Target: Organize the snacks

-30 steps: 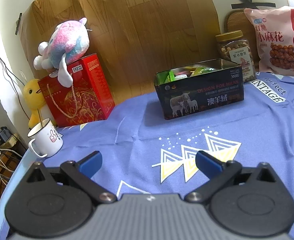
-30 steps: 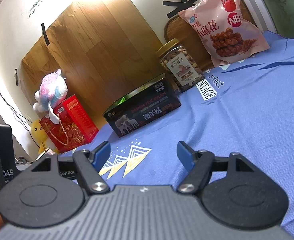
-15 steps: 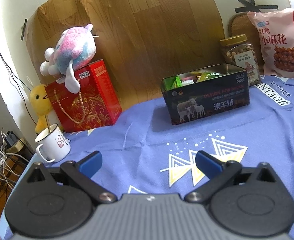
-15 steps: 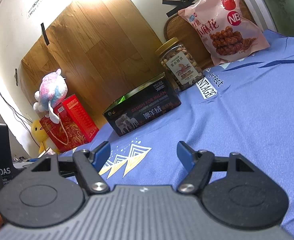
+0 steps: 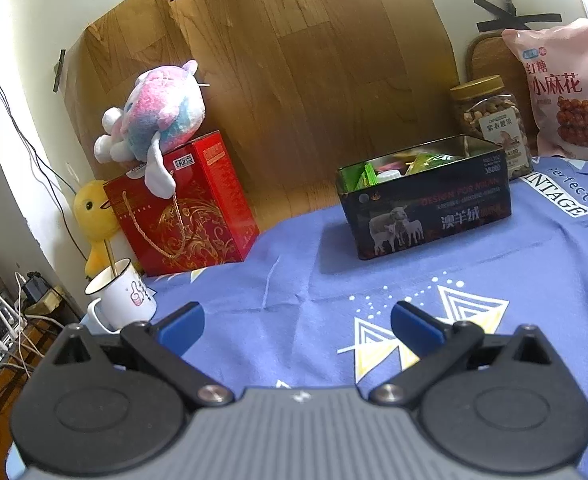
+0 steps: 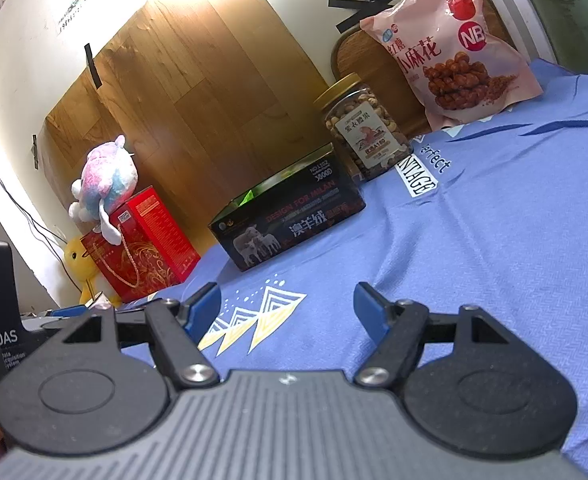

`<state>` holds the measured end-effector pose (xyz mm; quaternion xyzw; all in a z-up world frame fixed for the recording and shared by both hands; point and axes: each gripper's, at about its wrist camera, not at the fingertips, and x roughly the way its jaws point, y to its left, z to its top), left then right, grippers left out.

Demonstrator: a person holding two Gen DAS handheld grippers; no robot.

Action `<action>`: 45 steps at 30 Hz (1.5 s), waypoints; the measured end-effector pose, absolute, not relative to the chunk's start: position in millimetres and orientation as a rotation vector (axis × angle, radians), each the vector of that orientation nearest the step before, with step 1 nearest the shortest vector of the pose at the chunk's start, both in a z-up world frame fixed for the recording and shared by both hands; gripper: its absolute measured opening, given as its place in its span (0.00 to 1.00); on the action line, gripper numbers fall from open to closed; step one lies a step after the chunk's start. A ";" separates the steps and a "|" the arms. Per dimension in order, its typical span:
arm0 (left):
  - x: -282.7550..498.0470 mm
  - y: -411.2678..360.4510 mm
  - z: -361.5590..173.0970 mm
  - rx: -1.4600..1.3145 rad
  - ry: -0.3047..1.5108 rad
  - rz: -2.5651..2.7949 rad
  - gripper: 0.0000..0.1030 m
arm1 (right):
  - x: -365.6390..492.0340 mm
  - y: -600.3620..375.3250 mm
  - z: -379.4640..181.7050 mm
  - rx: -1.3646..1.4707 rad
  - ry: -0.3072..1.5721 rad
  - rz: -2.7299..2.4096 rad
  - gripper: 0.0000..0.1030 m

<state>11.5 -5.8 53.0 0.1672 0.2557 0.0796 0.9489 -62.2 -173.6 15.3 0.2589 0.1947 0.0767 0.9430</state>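
Note:
A black tin box (image 5: 425, 208) with sheep on its side stands open on the blue cloth, with green and other snack packets (image 5: 397, 164) inside. It also shows in the right wrist view (image 6: 290, 220). A nut jar (image 5: 493, 120) (image 6: 363, 128) and a pink snack bag (image 5: 565, 92) (image 6: 453, 52) stand behind it to the right. My left gripper (image 5: 295, 326) is open and empty, low over the cloth, well short of the tin. My right gripper (image 6: 288, 308) is open and empty too.
A red gift box (image 5: 182, 208) with a plush toy (image 5: 154, 116) on top stands at the left, with a yellow duck (image 5: 92, 212) and a white mug (image 5: 120, 296) near the table's left edge. A wooden board (image 5: 294, 60) backs the table.
The left gripper has drawn back and swung slightly, so the tin and red box sit farther right and smaller. The right gripper has barely moved. Both stay open.

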 end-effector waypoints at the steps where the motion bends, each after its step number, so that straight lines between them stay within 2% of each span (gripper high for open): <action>1: 11.4 -5.8 53.1 0.341 0.519 0.163 1.00 | -62.0 -173.9 15.2 0.528 0.397 0.157 0.73; 45: 13.1 -4.6 53.4 0.374 0.495 0.205 1.00 | -62.7 -178.5 14.0 0.541 0.399 0.160 0.73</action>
